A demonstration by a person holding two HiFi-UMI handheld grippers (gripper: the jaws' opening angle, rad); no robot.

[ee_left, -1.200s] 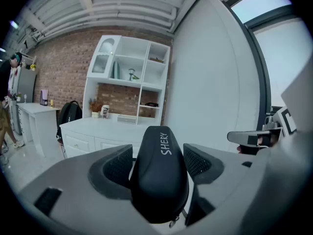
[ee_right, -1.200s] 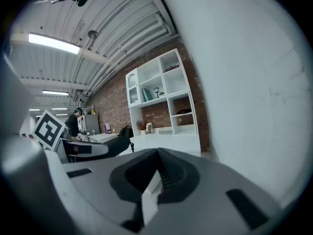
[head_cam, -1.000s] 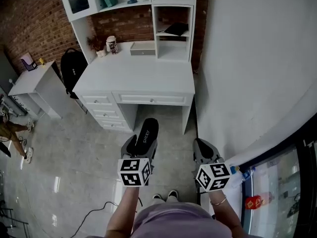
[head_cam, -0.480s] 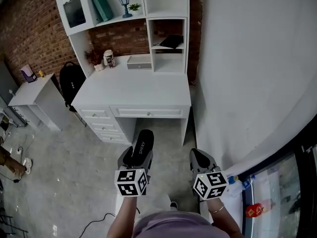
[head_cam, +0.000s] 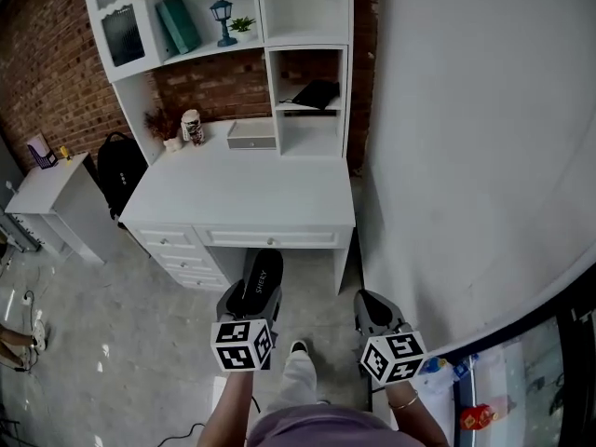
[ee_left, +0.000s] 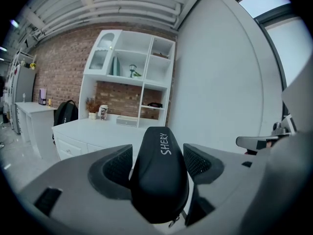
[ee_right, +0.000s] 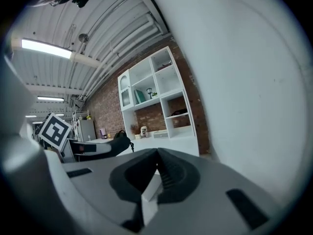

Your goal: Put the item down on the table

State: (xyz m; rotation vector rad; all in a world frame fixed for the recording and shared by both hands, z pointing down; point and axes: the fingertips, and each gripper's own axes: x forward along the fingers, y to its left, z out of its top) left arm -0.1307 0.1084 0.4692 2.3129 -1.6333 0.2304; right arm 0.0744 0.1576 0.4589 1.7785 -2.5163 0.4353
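A white surface [head_cam: 242, 194] with drawers stands against a red brick wall [head_cam: 47, 82]. Along its back edge sit a small white drawer box [head_cam: 251, 135], a patterned jar [head_cam: 193, 127] and a tuft of dried brown plant [head_cam: 165, 122]. The white shelves [head_cam: 209, 52] above carry a teal book [head_cam: 177, 24], a blue lantern [head_cam: 222, 19], a small green plant [head_cam: 242, 25] and a flat black object [head_cam: 315, 93]. A black backpack [head_cam: 116, 169] rests on the grey floor [head_cam: 112, 315] beside it.

White desk [head_cam: 242, 189] with shelf hutch [head_cam: 303, 7], red brick wall [head_cam: 47, 73], grey floor [head_cam: 102, 333], plain white wall [head_cam: 466, 138].
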